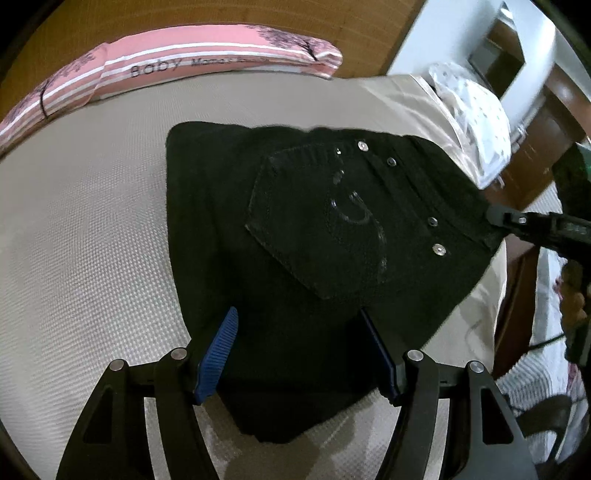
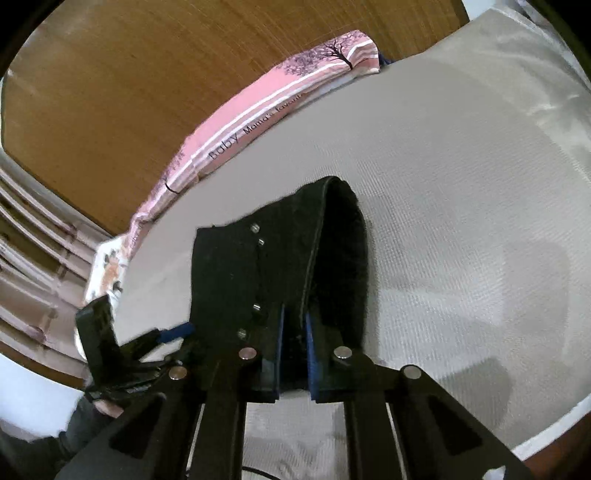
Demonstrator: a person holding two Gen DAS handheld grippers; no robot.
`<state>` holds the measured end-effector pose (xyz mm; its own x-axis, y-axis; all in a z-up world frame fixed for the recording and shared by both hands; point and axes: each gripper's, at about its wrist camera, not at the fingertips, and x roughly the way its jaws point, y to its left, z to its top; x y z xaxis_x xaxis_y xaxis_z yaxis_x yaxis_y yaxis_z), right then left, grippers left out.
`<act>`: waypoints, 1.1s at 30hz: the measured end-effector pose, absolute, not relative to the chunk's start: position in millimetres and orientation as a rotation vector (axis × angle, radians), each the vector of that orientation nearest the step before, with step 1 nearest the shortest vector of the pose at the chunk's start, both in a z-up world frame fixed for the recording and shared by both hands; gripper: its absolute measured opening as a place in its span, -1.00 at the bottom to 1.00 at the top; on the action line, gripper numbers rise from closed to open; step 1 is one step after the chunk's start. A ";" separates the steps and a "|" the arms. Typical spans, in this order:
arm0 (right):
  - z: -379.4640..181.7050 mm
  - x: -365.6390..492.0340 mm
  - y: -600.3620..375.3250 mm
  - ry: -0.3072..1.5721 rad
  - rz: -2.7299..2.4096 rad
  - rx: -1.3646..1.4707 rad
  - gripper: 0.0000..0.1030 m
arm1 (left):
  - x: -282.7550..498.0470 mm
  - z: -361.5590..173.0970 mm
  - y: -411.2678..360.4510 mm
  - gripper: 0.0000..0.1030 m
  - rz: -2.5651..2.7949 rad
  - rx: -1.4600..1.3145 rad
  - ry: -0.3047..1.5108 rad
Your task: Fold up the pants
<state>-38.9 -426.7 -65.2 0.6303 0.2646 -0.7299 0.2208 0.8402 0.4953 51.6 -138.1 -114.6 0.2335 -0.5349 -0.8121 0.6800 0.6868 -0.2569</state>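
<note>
Black pants [image 1: 295, 229] lie folded on the grey mattress [image 1: 92, 221], back pocket and metal rivets up. My left gripper [image 1: 299, 332] is open, its blue pads over the pants' near edge, gripping nothing. My right gripper [image 2: 293, 325] is shut on the pants' waistband [image 2: 295, 288] and holds that edge lifted off the mattress [image 2: 461, 221]. In the left wrist view the right gripper [image 1: 495, 218] pinches the waistband corner at the right. In the right wrist view the left gripper [image 2: 173, 332] shows at lower left.
A pink striped pillow [image 1: 166, 66] lies along the wooden headboard [image 1: 221, 14] at the far side. A white patterned cloth [image 1: 476, 122] sits at the bed's far right corner. The bed edge and wooden furniture [image 1: 532, 147] are to the right.
</note>
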 end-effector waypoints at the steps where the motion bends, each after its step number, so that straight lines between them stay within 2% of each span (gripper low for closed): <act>1: -70.8 -36.9 -426.7 0.922 0.014 0.575 -0.82 | 49.3 -114.8 -139.4 0.30 -0.838 0.176 1.039; 6: -105.9 -36.2 -433.5 0.976 -0.027 0.623 -0.83 | 38.0 -118.0 -143.3 0.29 -0.816 0.248 1.016; 11: -108.3 -35.3 -434.2 0.984 -0.031 0.630 -0.81 | 37.1 -118.3 -148.1 0.29 -0.788 0.246 1.019; 15: -106.7 -33.3 -432.0 0.986 -0.066 0.624 -0.57 | 36.1 -116.7 -148.9 0.29 -0.770 0.245 1.019; 19: -103.6 -31.5 -430.8 0.988 -0.087 0.613 -0.50 | 34.1 -111.0 -147.9 0.29 -0.747 0.233 1.017; 24: -95.4 -27.1 -432.3 0.971 -0.094 0.608 -0.06 | 31.4 -101.5 -145.2 0.30 -0.675 0.274 0.972; 33: -104.4 1.6 -435.9 1.021 -0.079 0.594 -0.01 | 44.0 -94.3 -130.2 0.31 -0.584 0.291 0.935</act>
<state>1.6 -435.9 -104.4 0.5343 0.2073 -0.8194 0.3317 0.8403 0.4289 44.0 -130.2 -94.3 0.4552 -0.3437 -0.8214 0.5873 0.8093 -0.0132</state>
